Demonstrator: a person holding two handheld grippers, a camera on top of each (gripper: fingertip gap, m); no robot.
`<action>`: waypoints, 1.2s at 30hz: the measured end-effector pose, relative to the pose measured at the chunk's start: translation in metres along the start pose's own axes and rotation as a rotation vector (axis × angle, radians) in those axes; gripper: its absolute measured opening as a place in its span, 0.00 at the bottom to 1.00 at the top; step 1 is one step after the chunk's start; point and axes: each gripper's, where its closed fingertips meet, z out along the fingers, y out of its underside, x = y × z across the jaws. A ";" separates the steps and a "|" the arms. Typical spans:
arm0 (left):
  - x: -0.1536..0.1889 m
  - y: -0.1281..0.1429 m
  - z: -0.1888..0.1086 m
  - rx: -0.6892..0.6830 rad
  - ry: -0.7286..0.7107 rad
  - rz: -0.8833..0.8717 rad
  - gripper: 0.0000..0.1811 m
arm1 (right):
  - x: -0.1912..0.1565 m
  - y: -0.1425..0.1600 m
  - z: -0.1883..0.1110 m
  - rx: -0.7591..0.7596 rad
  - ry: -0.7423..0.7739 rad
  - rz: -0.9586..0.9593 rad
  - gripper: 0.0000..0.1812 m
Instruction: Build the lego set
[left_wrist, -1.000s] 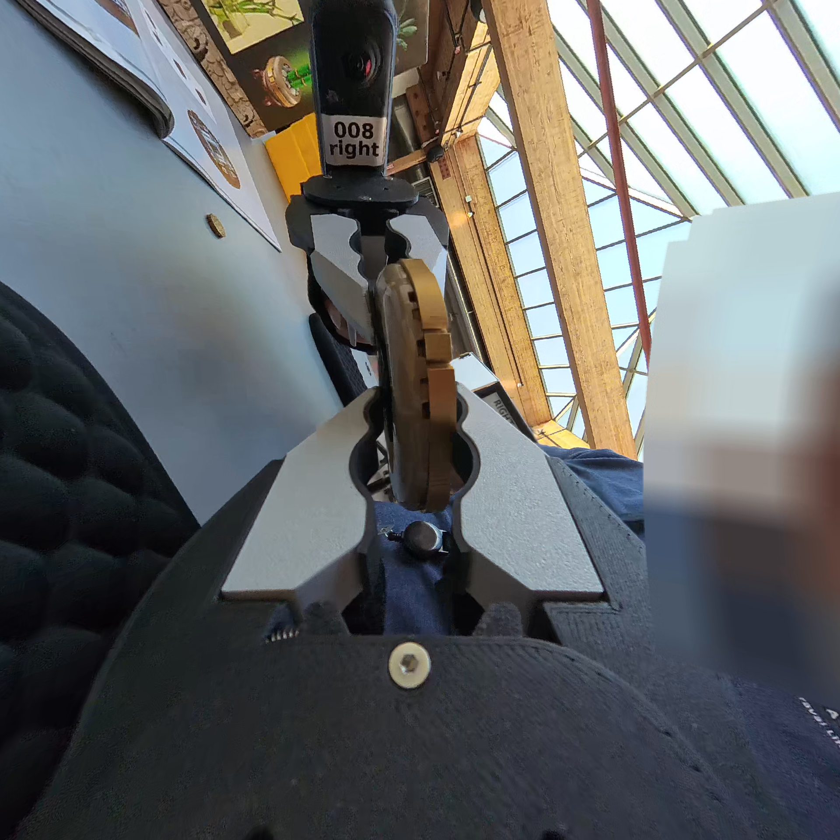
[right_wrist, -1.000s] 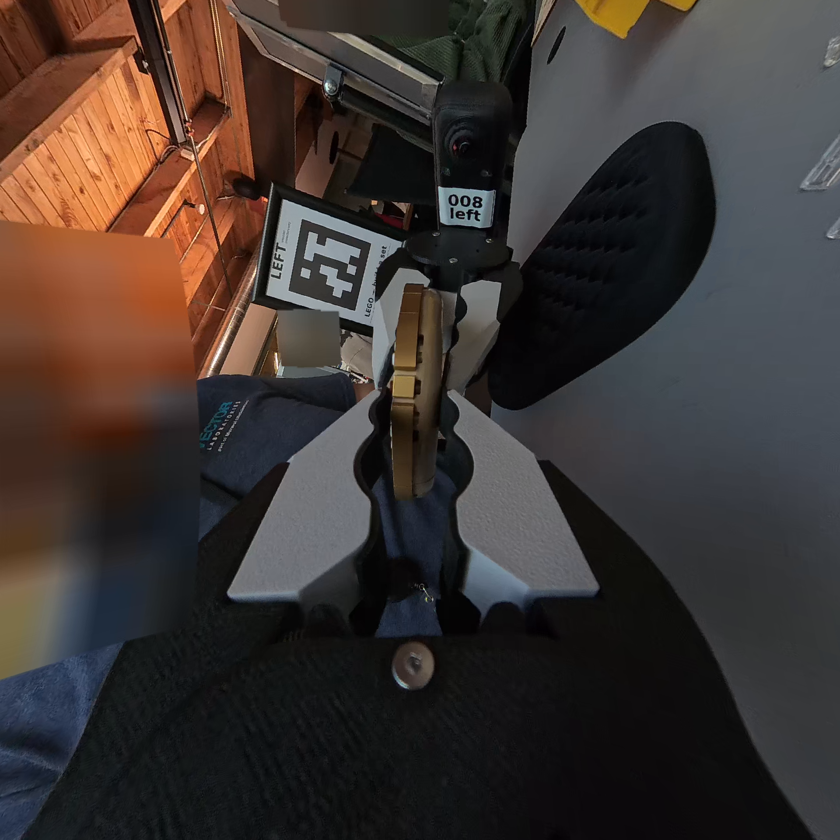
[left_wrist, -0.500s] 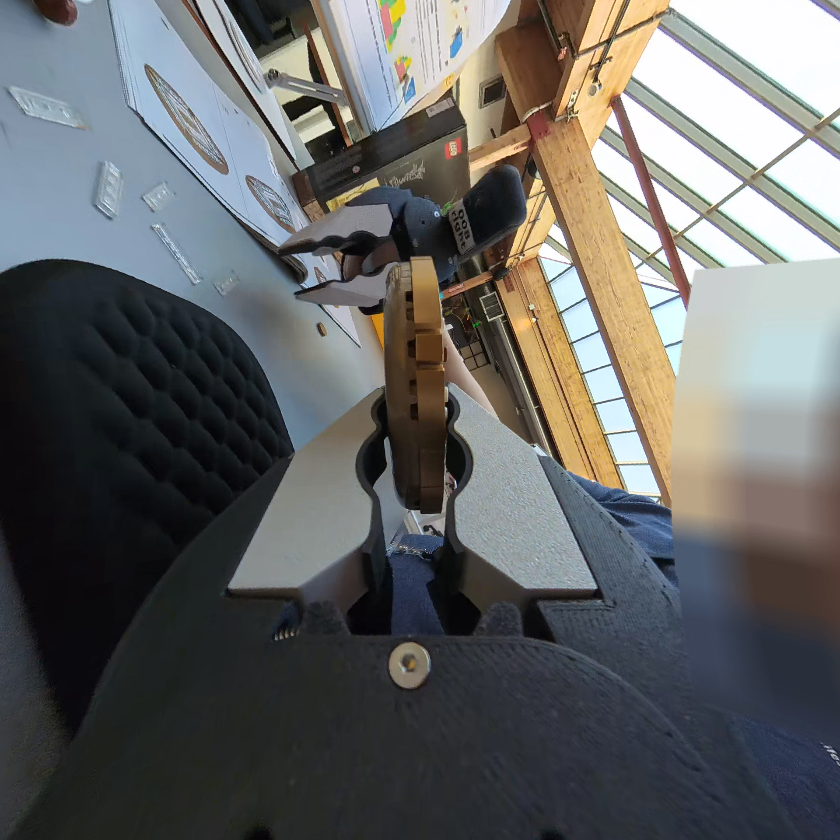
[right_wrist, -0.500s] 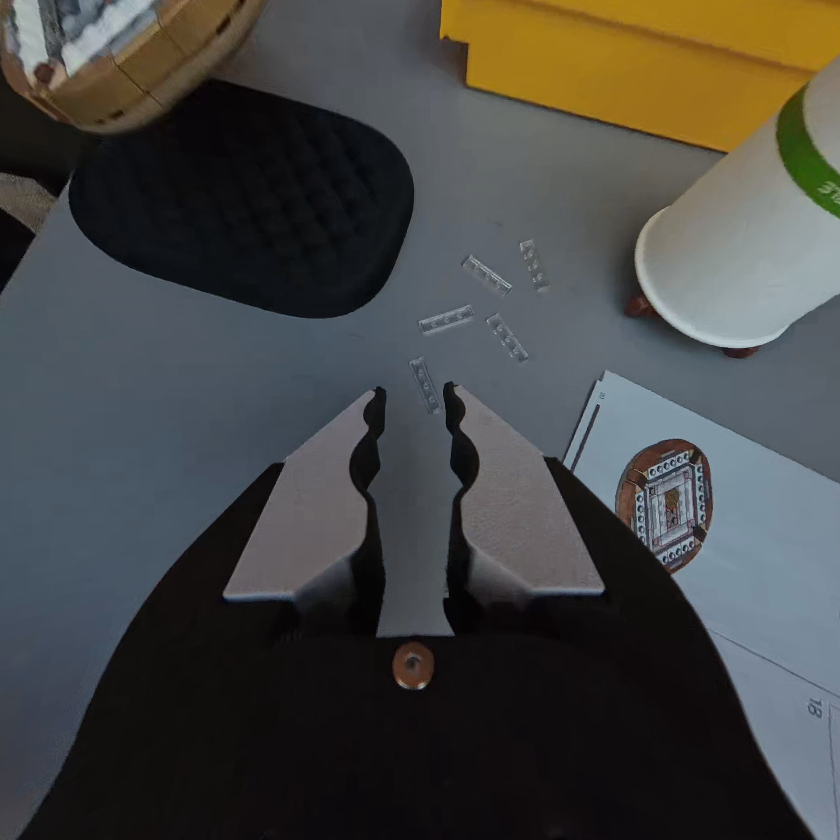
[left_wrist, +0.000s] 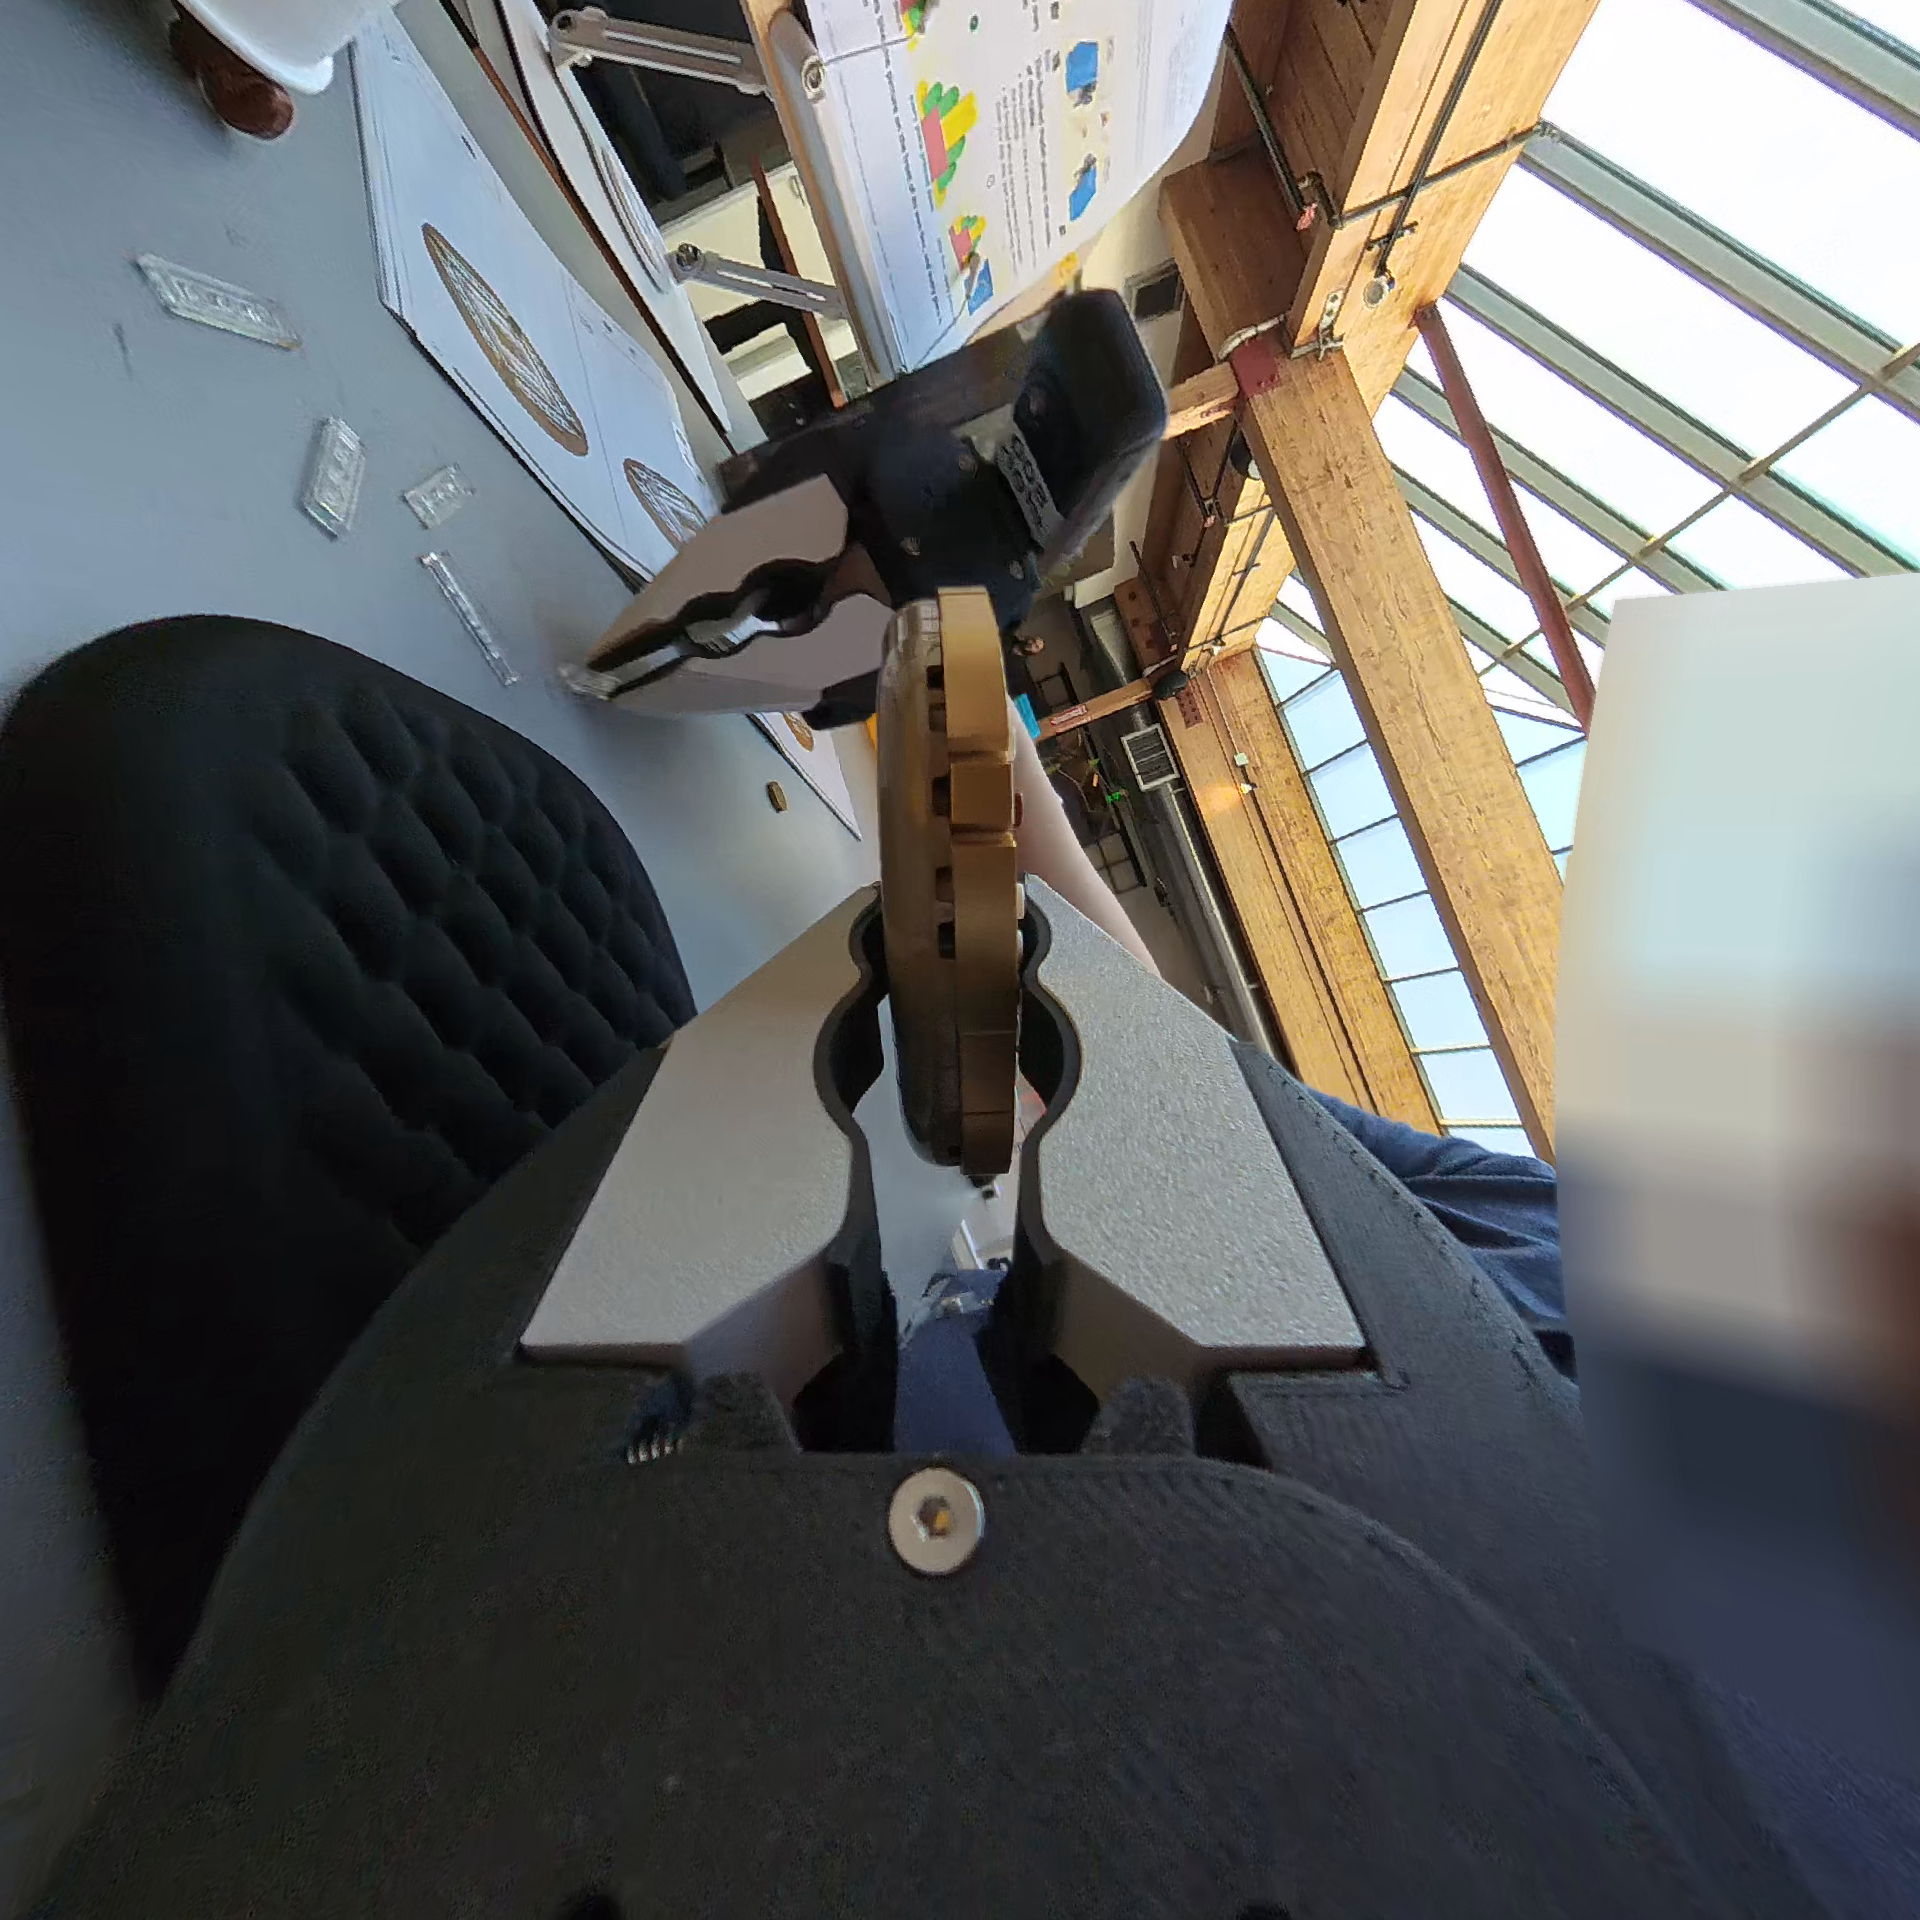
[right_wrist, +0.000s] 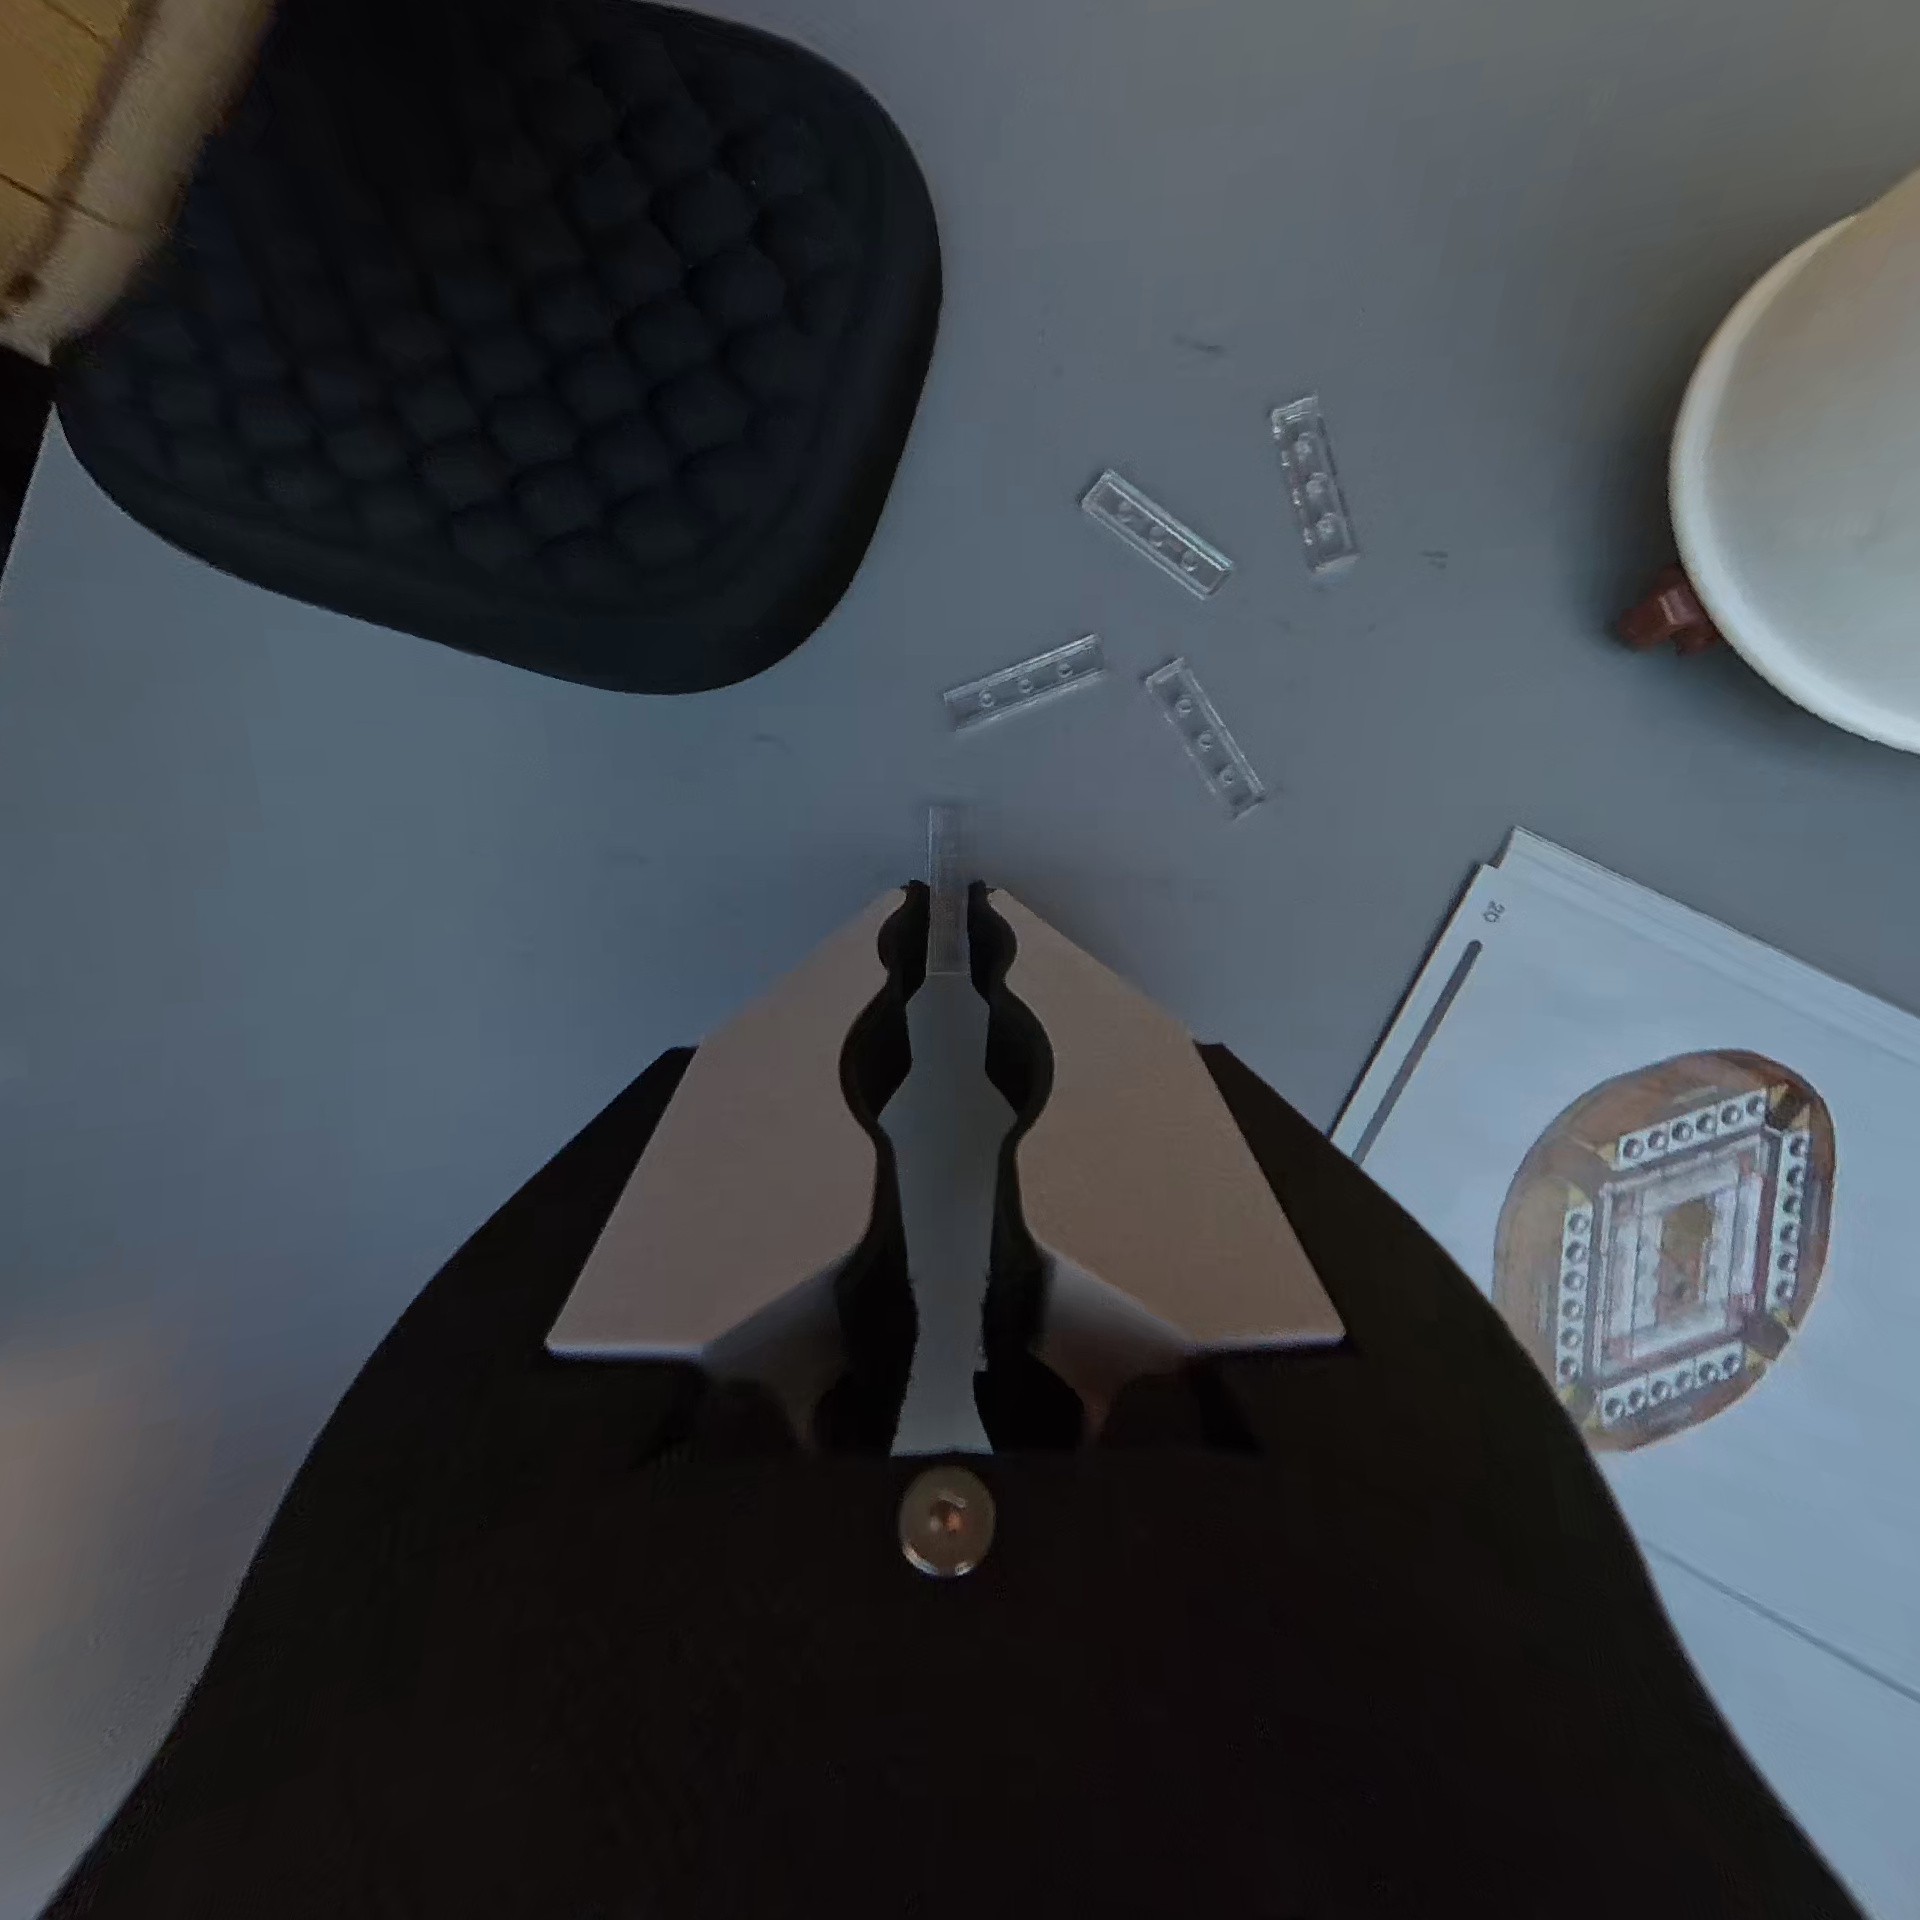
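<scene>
My left gripper (left_wrist: 951, 935) is shut on a round gold and brown lego disc (left_wrist: 951, 831), held on edge in the air above the table's near side. My right gripper (right_wrist: 945, 894) is down at the grey table (right_wrist: 416, 883), shut on a clear lego strip (right_wrist: 943, 862) that sticks out past its fingertips. It also shows in the left wrist view (left_wrist: 597, 675), tips at the table with the clear strip (left_wrist: 582, 681) between them. Several more clear strips (right_wrist: 1023, 681) lie just beyond it.
A black dimpled pad (right_wrist: 499, 343) lies at the left. A white paper cup (right_wrist: 1808, 468) lies at the right with a small brown piece (right_wrist: 1662, 623) beside it. An open instruction booklet (right_wrist: 1662, 1195) lies at the right near side. A person's blue sleeve (left_wrist: 1455, 1195) is close by. About 15 cm separates my left fingertips from my right.
My right gripper left the gold disc, swung down to the table and closed on a clear strip. My left gripper kept hold of the disc and tilted toward the table.
</scene>
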 end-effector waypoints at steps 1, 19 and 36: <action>-0.004 -0.001 0.003 0.019 -0.025 0.011 0.11 | 0.000 -0.004 -0.006 0.046 0.032 0.043 0.03; -0.014 -0.007 0.049 0.160 -0.115 -0.025 0.11 | -0.057 -0.081 -0.051 0.232 0.318 0.583 0.03; -0.007 -0.003 0.049 0.138 -0.012 -0.167 0.11 | -0.052 -0.084 -0.086 0.451 0.315 0.516 0.15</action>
